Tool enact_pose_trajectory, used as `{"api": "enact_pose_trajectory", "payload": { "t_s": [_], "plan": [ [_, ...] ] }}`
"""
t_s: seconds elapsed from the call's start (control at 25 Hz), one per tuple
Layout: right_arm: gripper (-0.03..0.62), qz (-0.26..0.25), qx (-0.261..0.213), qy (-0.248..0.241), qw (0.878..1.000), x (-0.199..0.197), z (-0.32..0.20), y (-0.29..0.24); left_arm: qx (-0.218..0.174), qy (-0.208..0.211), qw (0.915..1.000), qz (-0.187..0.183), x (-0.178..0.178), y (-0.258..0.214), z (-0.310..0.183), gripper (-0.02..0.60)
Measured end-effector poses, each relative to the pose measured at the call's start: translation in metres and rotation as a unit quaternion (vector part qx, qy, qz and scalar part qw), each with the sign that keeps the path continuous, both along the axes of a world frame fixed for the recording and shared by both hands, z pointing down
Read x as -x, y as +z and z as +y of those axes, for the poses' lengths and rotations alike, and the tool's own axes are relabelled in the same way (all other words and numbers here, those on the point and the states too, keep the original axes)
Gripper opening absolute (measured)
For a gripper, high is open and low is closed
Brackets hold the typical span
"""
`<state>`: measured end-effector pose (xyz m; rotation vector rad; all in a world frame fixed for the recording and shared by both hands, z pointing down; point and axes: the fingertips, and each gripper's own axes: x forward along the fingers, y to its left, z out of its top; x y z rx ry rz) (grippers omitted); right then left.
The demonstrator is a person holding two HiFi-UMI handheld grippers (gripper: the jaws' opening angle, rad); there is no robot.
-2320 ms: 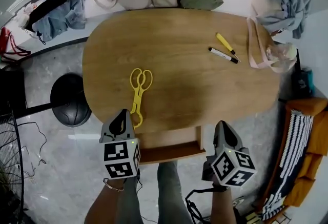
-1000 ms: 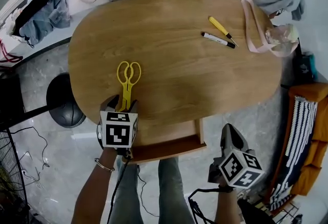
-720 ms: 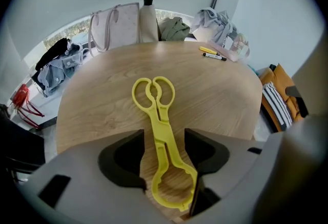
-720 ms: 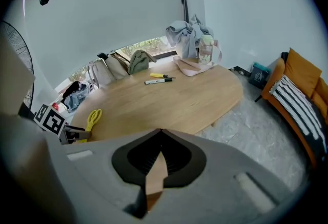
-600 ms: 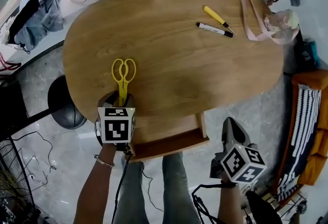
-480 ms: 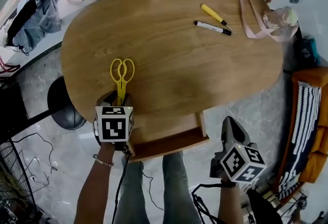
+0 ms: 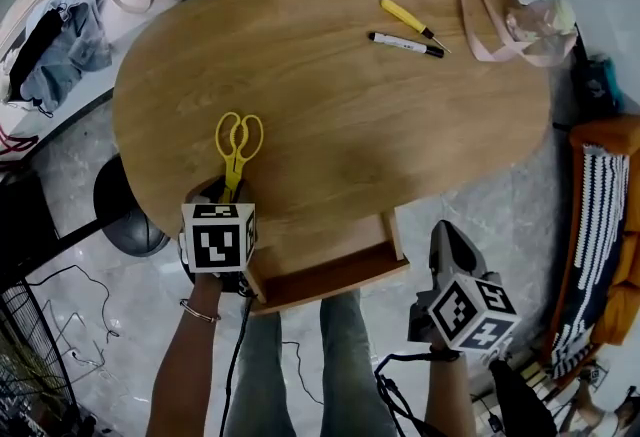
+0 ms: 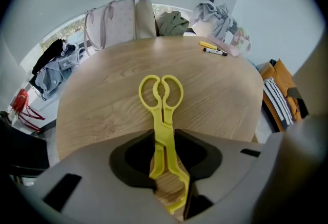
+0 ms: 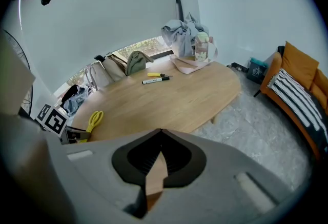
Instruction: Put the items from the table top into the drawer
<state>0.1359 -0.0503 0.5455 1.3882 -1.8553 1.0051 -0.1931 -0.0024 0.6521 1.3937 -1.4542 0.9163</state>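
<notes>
Just now the left claw, its jaws freshly drawn in, is clamped on the shanks of the yellow scissors. These lie flat on the table near its front edge, beside the open drawer. Further right, the right claw hangs over the floor, jaws together, holding nothing.

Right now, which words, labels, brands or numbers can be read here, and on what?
No text can be read.
Marker pen: print too small to read.
Cube on left tool, cube on right tool: square patterns, no letters.
Yellow scissors: no print seen.
</notes>
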Motion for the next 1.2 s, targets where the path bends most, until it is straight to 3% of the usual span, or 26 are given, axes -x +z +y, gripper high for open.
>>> {"api": "enact_pose_trajectory", "payload": {
  "t_s": [0.52,0.96,1.2],
  "plan": [
    [0.005,-0.007,-0.014,0.022,1.0,-0.011,0.012,-0.006,-0.008,0.04,0.9992,-0.001,-0.018,-0.015,0.003,0.109],
    [0.005,-0.017,-0.023,0.058,0.998,-0.025,0.04,-0.019,-0.032,0.112,0.9932,0.008,-0.061,-0.046,0.011,0.107],
    [0.005,-0.016,-0.03,0.082,0.996,-0.037,0.057,-0.028,-0.037,0.169,0.9848,0.017,-0.094,-0.059,0.02,0.109]
  ]
}}
